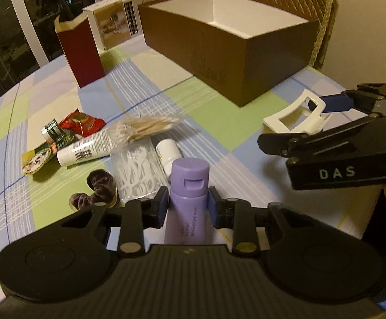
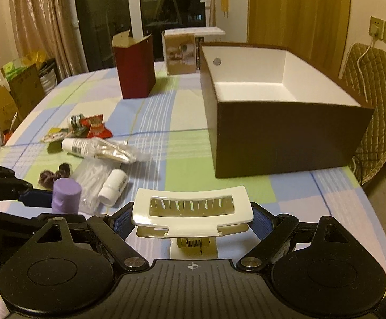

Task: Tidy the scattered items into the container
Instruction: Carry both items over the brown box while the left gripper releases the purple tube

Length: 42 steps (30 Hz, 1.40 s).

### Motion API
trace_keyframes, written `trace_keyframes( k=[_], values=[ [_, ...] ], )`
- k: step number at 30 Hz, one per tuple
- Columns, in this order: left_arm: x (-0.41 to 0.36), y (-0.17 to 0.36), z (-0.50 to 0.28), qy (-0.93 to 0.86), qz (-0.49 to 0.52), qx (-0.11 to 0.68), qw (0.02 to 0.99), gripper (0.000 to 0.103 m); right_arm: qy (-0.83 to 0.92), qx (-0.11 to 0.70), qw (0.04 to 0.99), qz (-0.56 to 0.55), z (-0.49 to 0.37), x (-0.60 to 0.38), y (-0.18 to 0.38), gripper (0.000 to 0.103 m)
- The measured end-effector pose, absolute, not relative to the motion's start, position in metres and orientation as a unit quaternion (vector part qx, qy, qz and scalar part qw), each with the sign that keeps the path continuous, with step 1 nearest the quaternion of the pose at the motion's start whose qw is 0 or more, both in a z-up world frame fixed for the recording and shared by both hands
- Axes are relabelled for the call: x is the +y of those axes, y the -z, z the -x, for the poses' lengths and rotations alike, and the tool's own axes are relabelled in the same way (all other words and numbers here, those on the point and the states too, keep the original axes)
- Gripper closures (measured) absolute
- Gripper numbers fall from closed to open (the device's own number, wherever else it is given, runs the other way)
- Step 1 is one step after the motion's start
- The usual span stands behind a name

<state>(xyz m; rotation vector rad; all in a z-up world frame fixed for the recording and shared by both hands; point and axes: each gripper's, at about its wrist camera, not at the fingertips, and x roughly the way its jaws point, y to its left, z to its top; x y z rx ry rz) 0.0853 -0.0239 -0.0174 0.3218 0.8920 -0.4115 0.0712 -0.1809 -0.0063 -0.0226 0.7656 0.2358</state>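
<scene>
Left wrist view: my left gripper (image 1: 185,207) fingers pinch the lilac plastic bottle (image 1: 189,194) mid-body; right gripper (image 2: 190,219) fingers clasp the white hair claw clip (image 2: 191,210) widthwise, both ready for the brown open box (image 2: 286,138) upper right.

At the upper left of the frame we see a dark red carton (image 1: 80,53) standing open-topped on the checked tablecloth (image 1: 150,79) beside a white printed box (image 1: 116,24), with a quilted chair back (image 2: 373,93) and wall sockets (image 2: 384,33) at the right.
</scene>
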Motion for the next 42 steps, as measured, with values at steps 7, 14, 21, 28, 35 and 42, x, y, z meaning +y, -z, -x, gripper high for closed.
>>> trace_keyframes(
  k=[7,14,21,28,35,42],
  values=[
    [-0.032,-0.007,-0.081,0.189,-0.161,0.411,0.877,0.077,-0.110,0.350,0.930,-0.007,-0.069,-0.192,-0.014,0.014],
    [-0.042,-0.030,-0.079,0.182,-0.163,0.397,0.885,0.077,-0.107,0.335,0.936,-0.020,-0.068,-0.209,-0.029,0.014],
    [-0.062,-0.059,-0.087,0.193,-0.162,0.374,0.892,0.077,-0.098,0.303,0.947,-0.025,-0.071,-0.234,-0.056,0.014],
    [-0.088,-0.102,-0.120,0.218,-0.152,0.328,0.907,0.077,-0.084,0.263,0.961,-0.015,-0.096,-0.264,-0.086,0.014],
    [-0.122,-0.126,-0.166,0.247,-0.142,0.292,0.913,0.077,-0.076,0.246,0.966,-0.007,-0.142,-0.286,-0.104,0.014],
    [-0.149,-0.124,-0.204,0.274,-0.119,0.288,0.910,0.077,-0.065,0.263,0.963,-0.005,-0.185,-0.309,-0.098,0.014]
  ],
)
